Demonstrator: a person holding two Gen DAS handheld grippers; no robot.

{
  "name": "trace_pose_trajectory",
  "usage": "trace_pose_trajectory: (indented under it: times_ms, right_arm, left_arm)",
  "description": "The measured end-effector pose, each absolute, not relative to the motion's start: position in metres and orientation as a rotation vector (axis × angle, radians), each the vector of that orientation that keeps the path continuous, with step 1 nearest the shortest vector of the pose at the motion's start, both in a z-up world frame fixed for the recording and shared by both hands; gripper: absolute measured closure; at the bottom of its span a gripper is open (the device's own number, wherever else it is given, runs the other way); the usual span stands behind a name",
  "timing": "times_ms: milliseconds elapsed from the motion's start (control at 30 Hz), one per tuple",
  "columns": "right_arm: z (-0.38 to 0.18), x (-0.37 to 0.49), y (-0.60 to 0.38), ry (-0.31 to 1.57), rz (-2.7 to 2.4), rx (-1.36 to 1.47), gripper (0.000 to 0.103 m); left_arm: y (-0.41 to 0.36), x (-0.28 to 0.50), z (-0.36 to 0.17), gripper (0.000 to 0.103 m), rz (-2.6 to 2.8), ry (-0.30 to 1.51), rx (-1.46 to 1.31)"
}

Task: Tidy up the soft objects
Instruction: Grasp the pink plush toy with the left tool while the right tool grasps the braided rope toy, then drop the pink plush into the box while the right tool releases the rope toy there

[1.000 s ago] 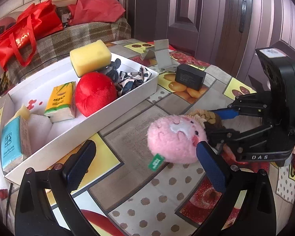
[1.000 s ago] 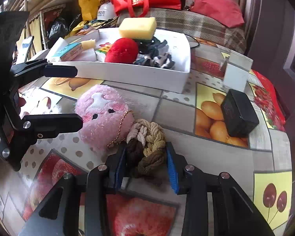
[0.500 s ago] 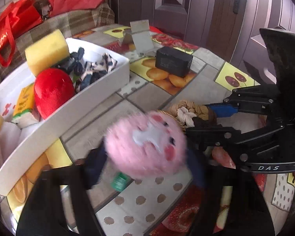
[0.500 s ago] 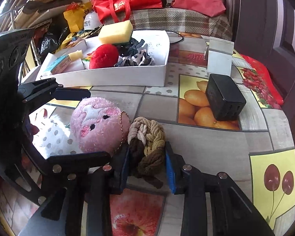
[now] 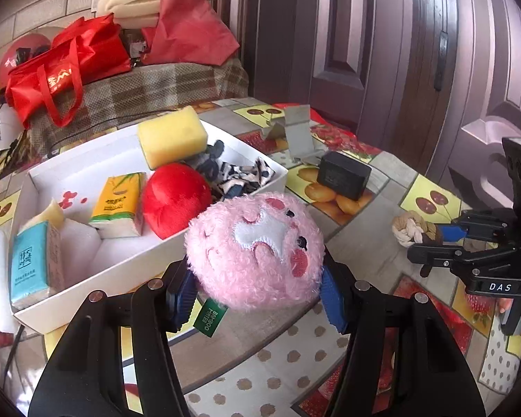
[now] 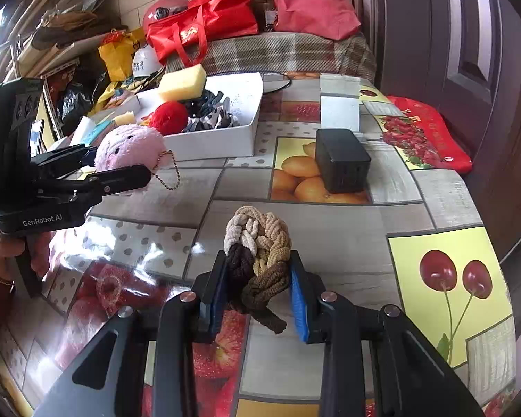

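My left gripper [image 5: 257, 295] is closing on the pink plush ball [image 5: 257, 253], blue pads pressing into its fur from both sides, ball lifted off the table and hanging just beside the near long wall of the white box [image 5: 146, 267]. My right gripper [image 6: 258, 288] pinches the braided hair tie [image 6: 257, 253] at its dark lower end, pads tight against it, over the table's near edge.

Risks, as I judge them: plush is round and squashy, so it could roll out of the pads if the squeeze is shallow (I only see pads at its lower sides). Its bead chain [image 6: 168, 170] dangles and could snag the box wall on the way in. The braid hangs loose past my pads and could slip or drag. The box is already crowded: red plush [image 5: 175, 205], yellow sponge [image 5: 172, 137], tissue packs, so a drop may bounce out.

Writing: the plush's green tag [image 5: 210, 316] reads roughly "BIMOOO" (small, unsure). The right gripper body says "DAS", the left says "GenRobot.AI". The red bag [image 5: 62, 73] at the far side has white lettering, partly hidden.
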State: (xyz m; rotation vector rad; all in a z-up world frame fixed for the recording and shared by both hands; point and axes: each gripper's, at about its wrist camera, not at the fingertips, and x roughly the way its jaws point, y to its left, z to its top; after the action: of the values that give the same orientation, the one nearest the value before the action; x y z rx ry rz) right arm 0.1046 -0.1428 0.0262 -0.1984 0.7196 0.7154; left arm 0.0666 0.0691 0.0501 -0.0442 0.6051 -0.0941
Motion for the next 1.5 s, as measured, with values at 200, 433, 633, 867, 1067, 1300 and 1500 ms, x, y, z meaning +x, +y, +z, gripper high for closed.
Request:
trace_pose_trajectory:
  times_ms: [200, 433, 633, 867, 1067, 1300, 1500]
  right_arm:
    - [0.044, 0.111, -0.126, 0.664, 0.751, -0.145, 0.071]
    - [0.066, 0.135, -0.074, 0.643, 0.81, -0.104, 0.071]
    - [0.062, 0.163, -0.022, 0.724, 0.843, -0.066, 0.071]
    - [0.053, 0.188, 0.027, 0.752, 0.849, -0.082, 0.071]
    - [0.071, 0.204, 0.062, 0.694, 0.817, -0.117, 0.071]
    - [0.087, 0.197, 0.079, 0.605, 0.818, -0.11, 0.071]
    - [0.093, 0.196, 0.083, 0.588, 0.794, -0.089, 0.05]
  left_arm:
    - [0.111, 0.059, 0.073, 0.043, -0.002, 0.531, -0.155]
    - [0.177, 0.06, 0.084, 0.043, 0.165, 0.483, -0.289]
    - [0.217, 0.073, 0.078, 0.043, 0.237, 0.476, -0.37]
    - [0.235, 0.09, 0.067, 0.042, 0.283, 0.515, -0.346]
    - [0.234, 0.097, 0.071, 0.041, 0.304, 0.508, -0.293]
    - [0.232, 0.093, 0.078, 0.041, 0.377, 0.481, -0.229]
    - [0.228, 0.091, 0.079, 0.037, 0.406, 0.468, -0.197]
